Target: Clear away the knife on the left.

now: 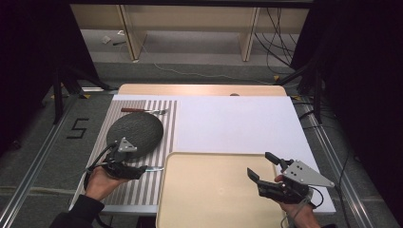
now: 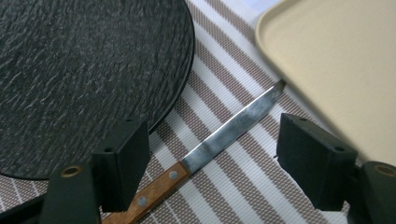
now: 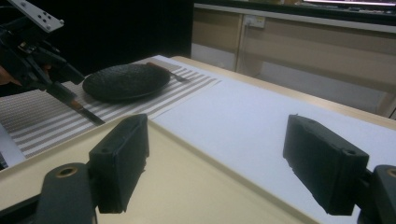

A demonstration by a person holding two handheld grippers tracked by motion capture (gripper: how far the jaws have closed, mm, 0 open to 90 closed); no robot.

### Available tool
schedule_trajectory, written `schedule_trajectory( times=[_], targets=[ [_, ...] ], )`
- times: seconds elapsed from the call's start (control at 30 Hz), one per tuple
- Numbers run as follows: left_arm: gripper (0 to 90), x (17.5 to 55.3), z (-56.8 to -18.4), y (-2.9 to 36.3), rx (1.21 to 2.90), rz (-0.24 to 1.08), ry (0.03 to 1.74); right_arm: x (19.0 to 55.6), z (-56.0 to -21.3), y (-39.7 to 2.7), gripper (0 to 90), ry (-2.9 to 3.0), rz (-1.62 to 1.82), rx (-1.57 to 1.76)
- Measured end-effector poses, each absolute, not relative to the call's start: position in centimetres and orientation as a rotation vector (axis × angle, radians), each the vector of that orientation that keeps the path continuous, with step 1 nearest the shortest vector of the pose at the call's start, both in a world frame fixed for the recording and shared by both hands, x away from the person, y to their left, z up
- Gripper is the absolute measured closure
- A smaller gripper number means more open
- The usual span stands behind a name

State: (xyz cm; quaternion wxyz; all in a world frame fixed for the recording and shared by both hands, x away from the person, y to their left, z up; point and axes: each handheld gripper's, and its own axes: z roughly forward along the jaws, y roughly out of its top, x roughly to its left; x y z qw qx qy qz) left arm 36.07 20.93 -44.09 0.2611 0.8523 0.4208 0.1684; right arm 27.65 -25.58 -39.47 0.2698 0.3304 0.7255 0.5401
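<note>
A knife (image 2: 243,116) with a wooden handle lies on the striped placemat (image 2: 224,79), between the dark textured plate (image 2: 79,74) and the beige tray (image 2: 336,60). My left gripper (image 2: 212,135) is open, its jaws standing wide on either side of the knife where blade meets handle. In the high view the left gripper (image 1: 141,170) sits just below the plate (image 1: 135,133), with the knife (image 1: 154,168) pointing toward the tray (image 1: 209,190). My right gripper (image 1: 259,164) hovers open over the tray's right part, holding nothing.
A wooden-handled fork (image 1: 142,110) lies on the placemat beyond the plate. A white mat (image 1: 237,123) covers the table's right and far side. Past the table's far edge are a floor with cables and wooden shelving.
</note>
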Motion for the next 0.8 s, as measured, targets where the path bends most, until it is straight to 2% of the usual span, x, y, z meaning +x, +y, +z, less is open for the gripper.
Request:
schedule_trajectory(
  times=[0.4,0.8],
  targets=[
    [29.0,36.5,-45.2,20.8,2.443,0.453,1.151,27.6,-39.5,-25.6,23.6,1.955,1.453,0.891],
    [32.4,37.1,-45.8,21.3,2.461,0.425,1.218,27.7,-39.5,-25.6,23.8,1.956,1.452,0.886]
  ],
)
